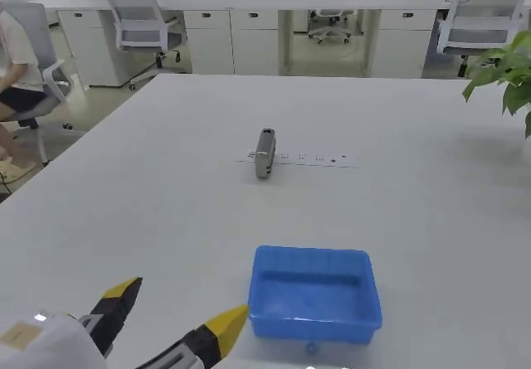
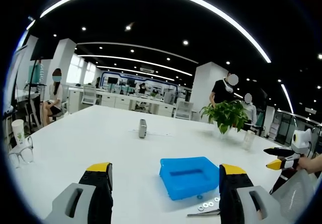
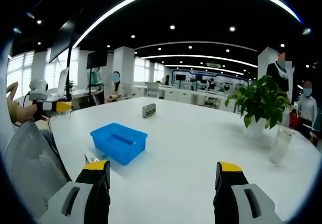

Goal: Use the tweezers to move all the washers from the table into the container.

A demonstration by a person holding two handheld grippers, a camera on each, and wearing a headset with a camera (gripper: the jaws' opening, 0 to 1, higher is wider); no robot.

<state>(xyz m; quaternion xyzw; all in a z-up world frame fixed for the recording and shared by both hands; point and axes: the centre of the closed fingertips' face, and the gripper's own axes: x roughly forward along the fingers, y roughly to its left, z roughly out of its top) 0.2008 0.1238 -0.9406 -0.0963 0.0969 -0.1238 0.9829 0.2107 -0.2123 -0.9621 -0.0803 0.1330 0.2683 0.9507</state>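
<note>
The blue container (image 1: 315, 294) sits on the white table near the front edge and looks empty. My left gripper (image 1: 178, 305) hovers open just left of it, nothing between its yellow-tipped jaws. Seen from the left gripper view, the left gripper (image 2: 166, 169) faces the container (image 2: 188, 176). A few small washers (image 2: 206, 204) and the metal tweezers (image 2: 204, 213) lie on the table at the container's near right corner. My right gripper (image 3: 162, 167) is open and empty over bare table, right of the container (image 3: 119, 142). It also appears far right, as the right gripper (image 2: 282, 158).
A small grey device (image 1: 264, 152) stands mid-table beside a flat white strip (image 1: 319, 159). A potted plant (image 1: 506, 70) is at the right edge, with a clear bottle (image 3: 279, 143) near it. Glasses (image 2: 21, 156) and a cup (image 2: 17, 131) lie far left. People stand around the table.
</note>
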